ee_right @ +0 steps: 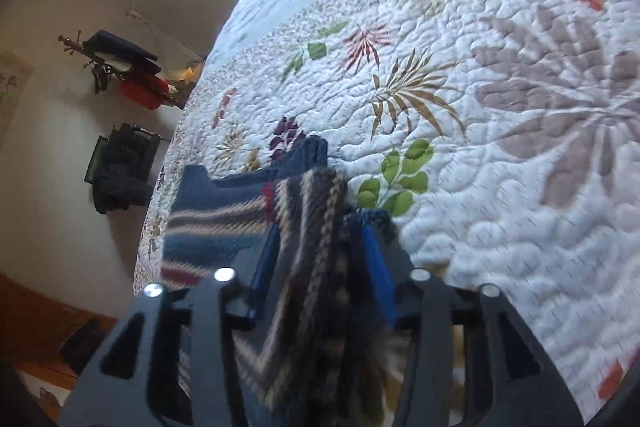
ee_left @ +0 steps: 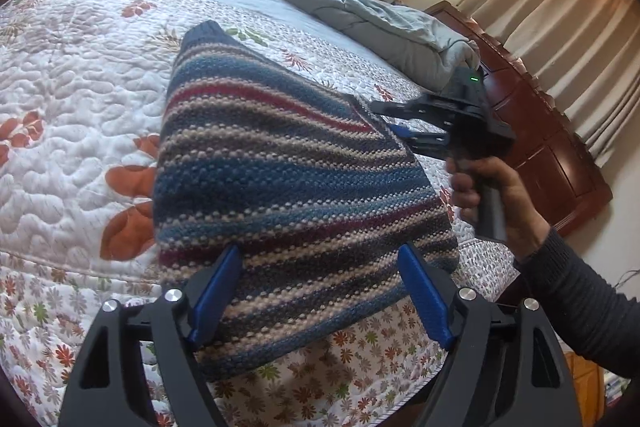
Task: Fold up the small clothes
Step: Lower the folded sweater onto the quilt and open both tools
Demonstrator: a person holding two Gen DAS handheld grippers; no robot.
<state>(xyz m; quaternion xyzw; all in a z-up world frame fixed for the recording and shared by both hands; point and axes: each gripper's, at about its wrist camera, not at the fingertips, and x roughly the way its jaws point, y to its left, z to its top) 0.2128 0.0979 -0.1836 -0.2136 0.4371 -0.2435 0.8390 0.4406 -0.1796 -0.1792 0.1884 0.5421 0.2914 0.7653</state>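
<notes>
A folded knit sweater point(ee_left: 280, 167) with blue, maroon and beige stripes lies on the quilted bed point(ee_left: 80, 87). My left gripper point(ee_left: 320, 253) is open wide above the sweater's near edge, its blue pads point(ee_left: 216, 295) clear of the knit. A hand point(ee_left: 500, 195) holds my right gripper point(ee_left: 384, 117) at the sweater's right edge, fingers apart. In the right wrist view, bunched folds of the sweater point(ee_right: 216, 223) sit loosely between the fingers of my right gripper point(ee_right: 322, 227). A bit of blue knit drapes over one fingertip point(ee_right: 370, 223). That view is blurred.
A crumpled grey duvet point(ee_left: 360, 15) lies at the far end of the bed, by a dark wooden headboard point(ee_left: 540, 155) and curtains. The floral quilt point(ee_right: 500, 187) stretches bare to the right. A wall rack with clothes point(ee_right: 120, 67) hangs beyond the bed's left edge.
</notes>
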